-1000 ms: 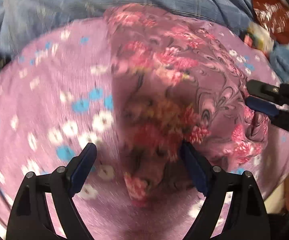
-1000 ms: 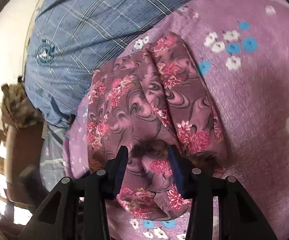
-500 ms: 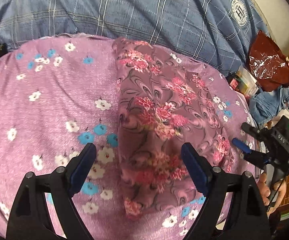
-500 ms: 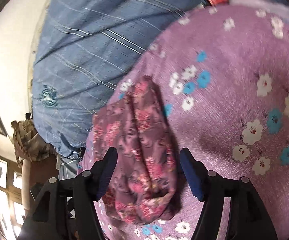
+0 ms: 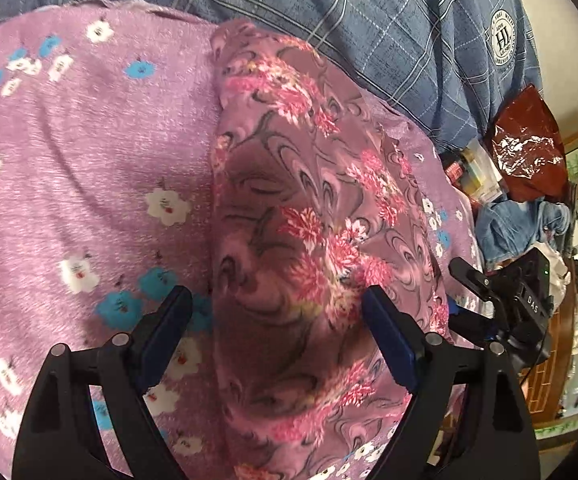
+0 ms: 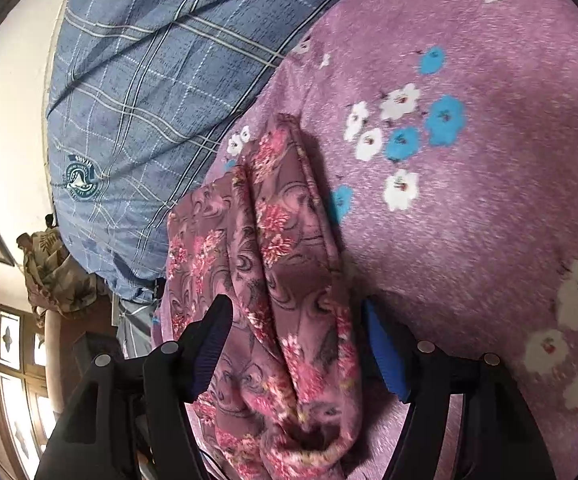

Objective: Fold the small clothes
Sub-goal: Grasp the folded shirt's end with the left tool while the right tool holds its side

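A folded mauve garment [image 5: 309,240] with pink flowers lies on the purple flowered blanket [image 5: 69,140]. My left gripper [image 5: 275,304] hovers above its near end, open, fingers apart on either side of the fold and clear of the cloth. At the garment's right edge, the right gripper [image 5: 459,292] shows in the left wrist view. In the right wrist view the same garment [image 6: 273,260] runs away from me as a long roll. My right gripper [image 6: 295,312] is open astride its near end, with the cloth between the fingers and neither pad pressing it.
A blue plaid sheet [image 5: 369,20] covers the bed beyond the blanket [image 6: 489,200]. Off the bed's right side are a red-brown plastic bag [image 5: 525,148], small boxes and blue denim cloth [image 5: 517,224]. A patterned cloth [image 6: 49,276] and a window [image 6: 13,360] lie left.
The right gripper opened, let go of the garment's end and drew back a little. The left gripper stayed open and swung across above the garment.
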Motion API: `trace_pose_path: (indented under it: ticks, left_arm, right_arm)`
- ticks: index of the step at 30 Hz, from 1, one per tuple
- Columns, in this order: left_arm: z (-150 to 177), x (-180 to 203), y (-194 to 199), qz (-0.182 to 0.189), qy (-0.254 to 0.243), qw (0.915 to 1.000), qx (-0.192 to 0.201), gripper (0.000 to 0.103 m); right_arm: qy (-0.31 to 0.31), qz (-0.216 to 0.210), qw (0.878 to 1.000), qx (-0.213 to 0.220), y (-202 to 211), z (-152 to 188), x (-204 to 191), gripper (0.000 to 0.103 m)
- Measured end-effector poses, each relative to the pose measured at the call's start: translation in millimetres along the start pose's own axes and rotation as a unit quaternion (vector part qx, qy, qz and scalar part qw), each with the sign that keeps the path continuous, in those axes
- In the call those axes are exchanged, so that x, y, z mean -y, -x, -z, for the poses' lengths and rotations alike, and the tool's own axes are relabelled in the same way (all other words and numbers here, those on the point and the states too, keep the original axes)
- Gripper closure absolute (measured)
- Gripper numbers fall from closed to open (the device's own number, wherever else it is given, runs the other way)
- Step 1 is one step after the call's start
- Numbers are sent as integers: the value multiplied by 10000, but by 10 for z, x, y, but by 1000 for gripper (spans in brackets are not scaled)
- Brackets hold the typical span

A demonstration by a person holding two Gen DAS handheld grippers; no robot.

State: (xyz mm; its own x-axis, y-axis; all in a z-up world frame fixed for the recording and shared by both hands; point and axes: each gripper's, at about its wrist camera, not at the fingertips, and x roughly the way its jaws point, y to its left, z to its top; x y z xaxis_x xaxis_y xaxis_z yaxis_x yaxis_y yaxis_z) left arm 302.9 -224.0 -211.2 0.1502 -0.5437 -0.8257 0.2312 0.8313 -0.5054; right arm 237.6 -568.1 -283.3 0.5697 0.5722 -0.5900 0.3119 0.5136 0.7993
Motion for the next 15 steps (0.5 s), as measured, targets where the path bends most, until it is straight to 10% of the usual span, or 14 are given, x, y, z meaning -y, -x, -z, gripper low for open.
trace_pose_path:
  ticks: [15]
  left_arm:
    - [-110, 6, -122, 405, -112, 9990, 118, 17]
  right_arm:
    - [547, -59, 9985, -78, -375, 48, -284, 37]
